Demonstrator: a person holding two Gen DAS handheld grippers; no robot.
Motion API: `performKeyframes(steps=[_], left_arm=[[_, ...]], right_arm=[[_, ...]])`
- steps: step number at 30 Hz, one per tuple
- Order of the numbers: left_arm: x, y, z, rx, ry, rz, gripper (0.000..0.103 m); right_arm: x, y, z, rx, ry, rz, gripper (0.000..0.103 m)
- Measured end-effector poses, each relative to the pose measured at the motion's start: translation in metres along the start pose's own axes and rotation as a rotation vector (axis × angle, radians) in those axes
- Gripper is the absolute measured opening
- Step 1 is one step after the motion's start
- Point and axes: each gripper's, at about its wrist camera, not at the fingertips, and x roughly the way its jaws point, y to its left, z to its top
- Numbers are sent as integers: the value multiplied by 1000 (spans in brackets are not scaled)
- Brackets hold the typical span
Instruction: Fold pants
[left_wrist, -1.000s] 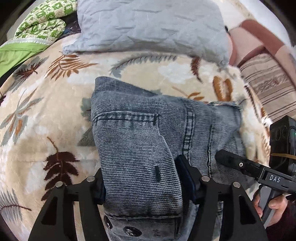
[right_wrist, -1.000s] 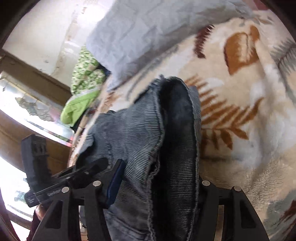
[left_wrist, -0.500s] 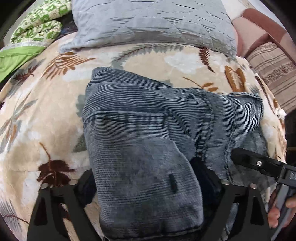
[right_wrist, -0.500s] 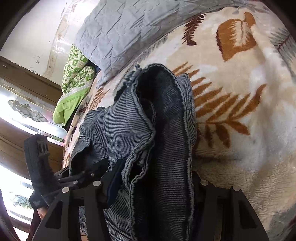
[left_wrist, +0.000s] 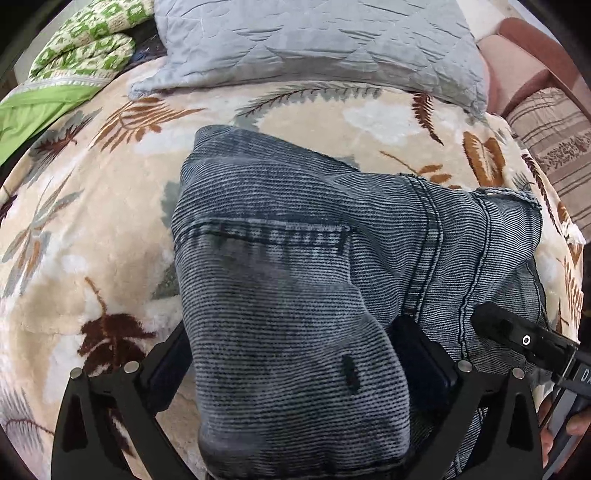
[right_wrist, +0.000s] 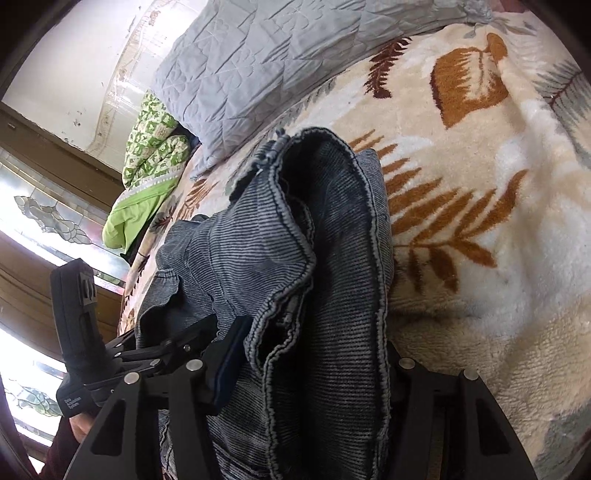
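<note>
Grey-blue denim pants (left_wrist: 295, 258) lie bunched and partly folded on a leaf-patterned blanket (left_wrist: 92, 221). My left gripper (left_wrist: 291, 373) is shut on a thick fold of the pants near the waistband, with a back pocket seam just ahead. My right gripper (right_wrist: 306, 365) is shut on the pants (right_wrist: 314, 258) at a raw-edged hem, with the layers stacked between its fingers. The right gripper also shows at the right edge of the left wrist view (left_wrist: 517, 336). The left gripper shows at the left of the right wrist view (right_wrist: 122, 354).
A grey quilted pillow (left_wrist: 314, 44) lies at the head of the bed. A green patterned quilt (left_wrist: 74, 62) is bundled at the far left. A striped cushion (left_wrist: 554, 147) and brown chair sit to the right. A window (right_wrist: 37, 221) is beside the bed.
Both grippers have stayed shut on the pants and lowered them toward the blanket. The fold has spread flatter and the far edge now rests on the bed.
</note>
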Motion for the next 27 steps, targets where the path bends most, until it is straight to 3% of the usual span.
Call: performKeyframes(steps=[4,9,14,17,21,27], left_arm=[[-21,8,-9,-122,39,-20,103],[-81,9,-34,-177,-72,-32,103],[-147,1,-50,-152,-219,117,103],[-191,-7,-56,-107,-324,255,103],[-247,-15,-64,-70,-457,381,103],[-310,-21,-77,-76,-583,444,103]], right_arm=[[-22,-1,-4,73,25,-14,64],[-76,4,-16,57,-64,-69,68],[-132,33,-28,-37,-154,-113,68],[-159,69,-37,-153,-196,-166,68],[-191,115,-53,-278,-270,-192,68],[-230,165,-77,-367,-362,-200,70]])
